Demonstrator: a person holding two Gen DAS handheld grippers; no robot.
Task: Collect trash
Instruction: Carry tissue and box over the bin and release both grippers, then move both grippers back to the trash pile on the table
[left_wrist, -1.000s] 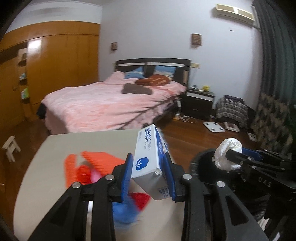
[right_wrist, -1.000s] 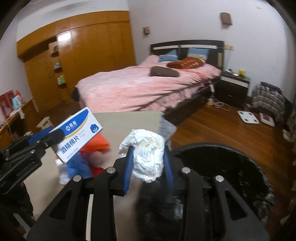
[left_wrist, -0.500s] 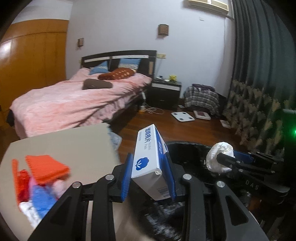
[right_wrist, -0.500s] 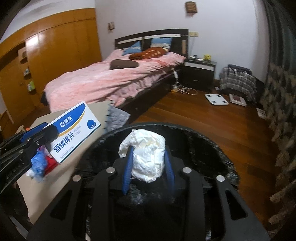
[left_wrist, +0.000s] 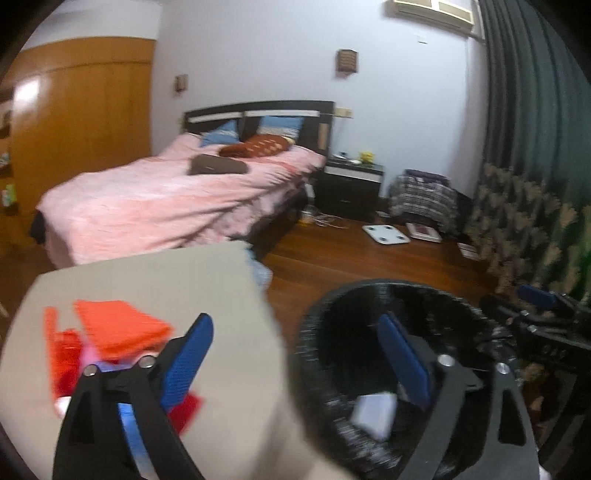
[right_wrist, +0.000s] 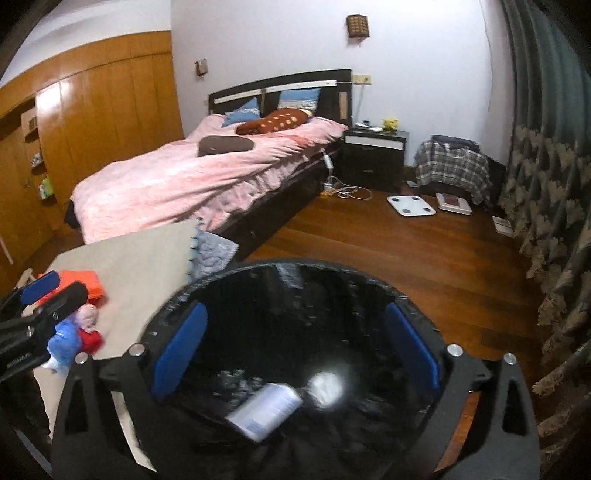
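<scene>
Trash left on the tabletop (left_wrist: 155, 280), the red and blue heap (left_wrist: 107, 332), lies just ahead of our left fingers (left_wrist: 192, 354), nearer than our right fingers (right_wrist: 412, 349) over the bin (right_wrist: 369, 286); both pairs have just spread wide, empty.

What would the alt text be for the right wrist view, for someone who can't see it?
The open right gripper hangs over a black-lined bin, its jaws just opened and empty; a white box and a white wad lie blurred inside. To the left, a table holds colourful trash by the left gripper; behind stands a pink bed.
</scene>
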